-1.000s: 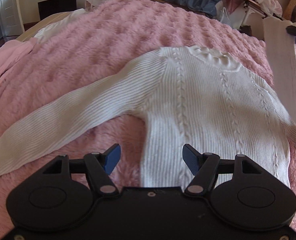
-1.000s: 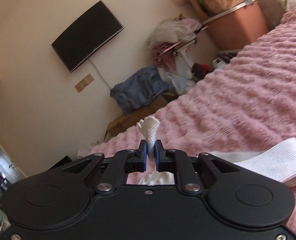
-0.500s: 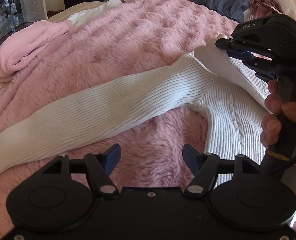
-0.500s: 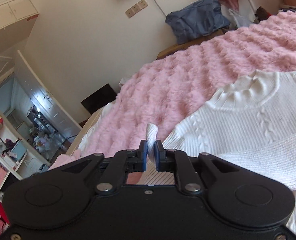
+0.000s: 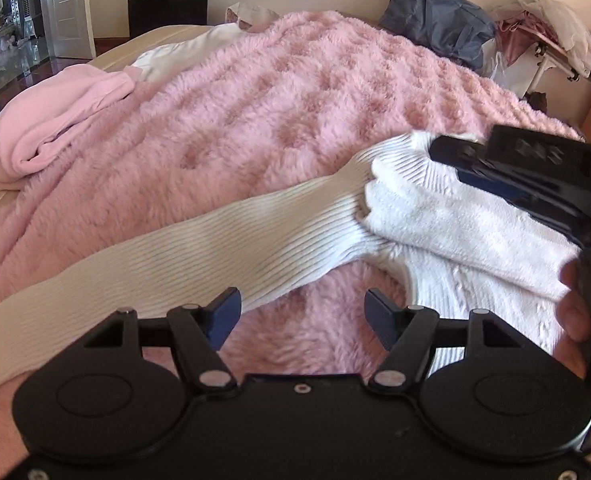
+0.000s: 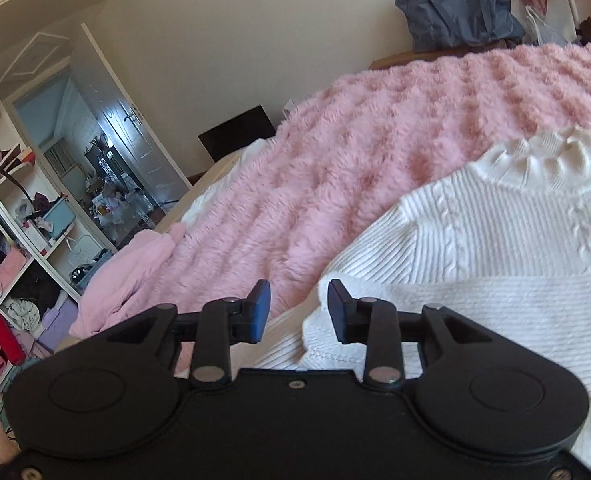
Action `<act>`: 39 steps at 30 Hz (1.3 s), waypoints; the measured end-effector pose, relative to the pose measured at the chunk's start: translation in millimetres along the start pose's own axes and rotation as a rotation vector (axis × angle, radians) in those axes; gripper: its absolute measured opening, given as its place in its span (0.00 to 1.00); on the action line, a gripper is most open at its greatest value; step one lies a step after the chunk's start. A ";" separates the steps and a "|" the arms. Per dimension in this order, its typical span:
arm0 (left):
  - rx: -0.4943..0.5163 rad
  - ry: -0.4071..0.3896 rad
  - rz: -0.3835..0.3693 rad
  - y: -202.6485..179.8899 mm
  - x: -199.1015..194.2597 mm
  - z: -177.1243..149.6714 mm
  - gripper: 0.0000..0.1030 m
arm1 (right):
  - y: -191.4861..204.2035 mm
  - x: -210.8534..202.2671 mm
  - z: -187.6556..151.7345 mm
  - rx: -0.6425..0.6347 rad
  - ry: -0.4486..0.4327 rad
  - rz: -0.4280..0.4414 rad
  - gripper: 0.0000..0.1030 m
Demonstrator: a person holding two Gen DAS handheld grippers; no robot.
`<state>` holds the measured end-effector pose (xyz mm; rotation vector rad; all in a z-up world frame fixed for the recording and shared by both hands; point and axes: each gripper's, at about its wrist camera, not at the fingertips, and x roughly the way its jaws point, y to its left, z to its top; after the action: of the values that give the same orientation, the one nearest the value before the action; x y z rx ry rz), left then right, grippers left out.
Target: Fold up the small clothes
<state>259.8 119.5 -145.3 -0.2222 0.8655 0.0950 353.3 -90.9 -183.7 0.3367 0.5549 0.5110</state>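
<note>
Now right tongs (image 6: pixel 298 312) have just been opening; the folded sleeve cuff (image 6: pixel 315 320) lies released beneath the parted pads, laid across the white cable-knit sweater (image 6: pixel 515 232). Left tongs (image 5: pixel 302 314) hang open, empty, over the outstretched other sleeve (image 5: pixel 215 248), likely next to fold. Sweater rests flat on the fluffy pink bed blanket (image 5: pixel 287 100).

I see a white sweater (image 6: pixel 507 240), ribbed on the sleeves, with cable-knit braids running down its body. Under it lies a fluffy pink blanket (image 5: pixel 295 100) with a raised bubble pattern. At ten o'clock in my left view sits a pale pink garment (image 5: pixel 51 128), plain. My left gripper (image 5: pixel 302 314) and right gripper (image 6: pixel 298 308) are black with blue pads. At one o'clock, a slate-blue bag (image 5: pixel 439 28) rests against the cream wall (image 6: pixel 235 40).
</note>
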 end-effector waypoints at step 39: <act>-0.258 0.024 -0.197 -14.1 82.5 51.4 0.07 | -129.8 -132.2 -26.7 -0.028 -0.015 -0.459 0.40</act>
<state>353.8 117.1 -173.9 -0.5498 0.8501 0.0199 288.8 -265.1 -206.8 0.1773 0.5886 0.0732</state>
